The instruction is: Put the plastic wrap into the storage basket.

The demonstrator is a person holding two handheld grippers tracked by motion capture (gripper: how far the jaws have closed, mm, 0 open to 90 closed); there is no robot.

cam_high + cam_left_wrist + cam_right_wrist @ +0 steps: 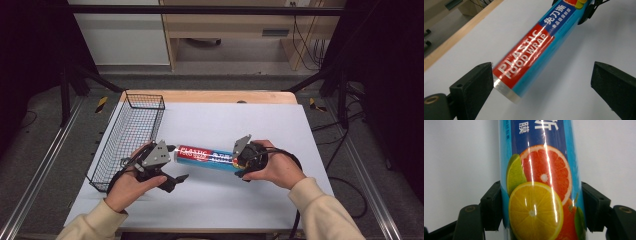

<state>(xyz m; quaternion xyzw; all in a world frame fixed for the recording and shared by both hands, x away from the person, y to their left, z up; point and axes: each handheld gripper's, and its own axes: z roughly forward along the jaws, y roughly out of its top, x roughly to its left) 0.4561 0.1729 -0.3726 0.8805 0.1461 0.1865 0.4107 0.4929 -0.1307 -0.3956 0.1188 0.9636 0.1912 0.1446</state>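
Note:
A roll of plastic food wrap, blue with a red label, lies level across the middle of the white mat, a little above it. My right gripper is shut on its right end. In the right gripper view both pads press the fruit-printed end of the roll inside the right gripper. My left gripper stands open around the red left end. In the left gripper view the roll points between the wide jaws of the left gripper. It lies close to the left jaw and far from the right one.
A black wire basket stands along the left edge of the table. The white mat covers the table, and a wooden edge shows at the back. Dark frame posts stand on both sides.

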